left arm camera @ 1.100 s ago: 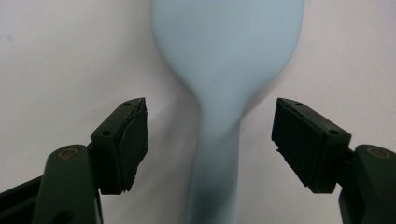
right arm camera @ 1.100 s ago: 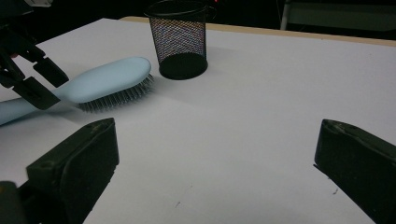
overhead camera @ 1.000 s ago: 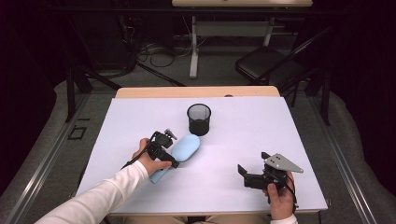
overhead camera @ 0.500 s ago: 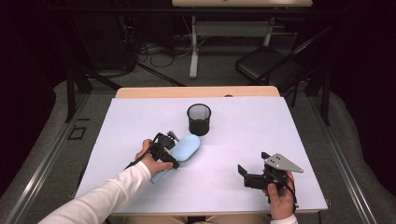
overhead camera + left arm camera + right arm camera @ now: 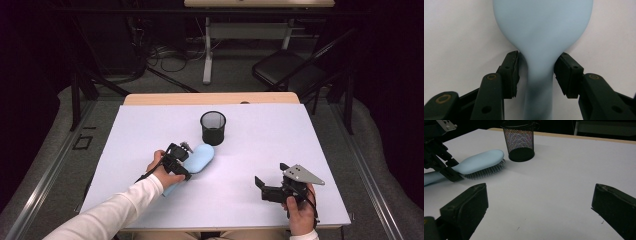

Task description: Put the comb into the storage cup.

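Left claw (image 5: 186, 156) has just been closing around the neck of my smooth, pale-blue plastic hairbrush (image 5: 541, 30), pads right at its sides, though I can't tell if they're pressing. It lies bristles-down on the white bench (image 5: 280, 135), head just beside a black mesh cup (image 5: 213, 127). Right claw (image 5: 265, 186) sits wide open, well apart.

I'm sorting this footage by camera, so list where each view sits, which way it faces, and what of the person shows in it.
High view: above the person's side, looking forward and down on the table; both forearms and each hand-held gripper show.
Left gripper view: rides the left hand-held gripper, looking along its closing jaws at the light blue hairbrush neck between them.
Right gripper view: rides the right hand-held gripper, jaws wide, facing across the table.
Shared: high and right gripper views both show the hairbrush and the black mesh cup.
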Demonstrator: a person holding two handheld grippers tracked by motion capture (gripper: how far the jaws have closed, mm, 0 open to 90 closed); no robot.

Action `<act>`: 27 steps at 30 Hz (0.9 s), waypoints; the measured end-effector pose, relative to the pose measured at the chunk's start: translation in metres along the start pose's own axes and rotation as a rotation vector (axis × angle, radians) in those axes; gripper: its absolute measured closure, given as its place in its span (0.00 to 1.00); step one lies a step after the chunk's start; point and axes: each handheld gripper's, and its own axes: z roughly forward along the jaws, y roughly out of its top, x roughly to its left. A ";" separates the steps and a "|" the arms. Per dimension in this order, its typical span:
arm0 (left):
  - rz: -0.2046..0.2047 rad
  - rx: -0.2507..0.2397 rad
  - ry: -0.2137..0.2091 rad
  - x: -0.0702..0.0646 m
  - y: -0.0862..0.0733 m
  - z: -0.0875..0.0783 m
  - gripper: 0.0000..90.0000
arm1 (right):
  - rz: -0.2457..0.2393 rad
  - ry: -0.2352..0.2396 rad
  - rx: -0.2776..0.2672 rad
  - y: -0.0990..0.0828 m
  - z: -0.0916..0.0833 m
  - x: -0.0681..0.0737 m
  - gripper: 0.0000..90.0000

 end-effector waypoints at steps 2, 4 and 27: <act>0.000 -0.001 0.001 0.000 0.000 0.000 0.63 | -0.001 0.000 0.001 0.000 0.000 0.000 0.00; 0.003 0.000 0.004 0.000 0.000 0.000 0.64 | 0.000 0.000 0.002 0.000 0.000 0.000 0.00; 0.052 0.004 0.034 -0.005 0.000 0.000 0.74 | 0.002 -0.001 0.000 -0.001 0.001 -0.001 0.01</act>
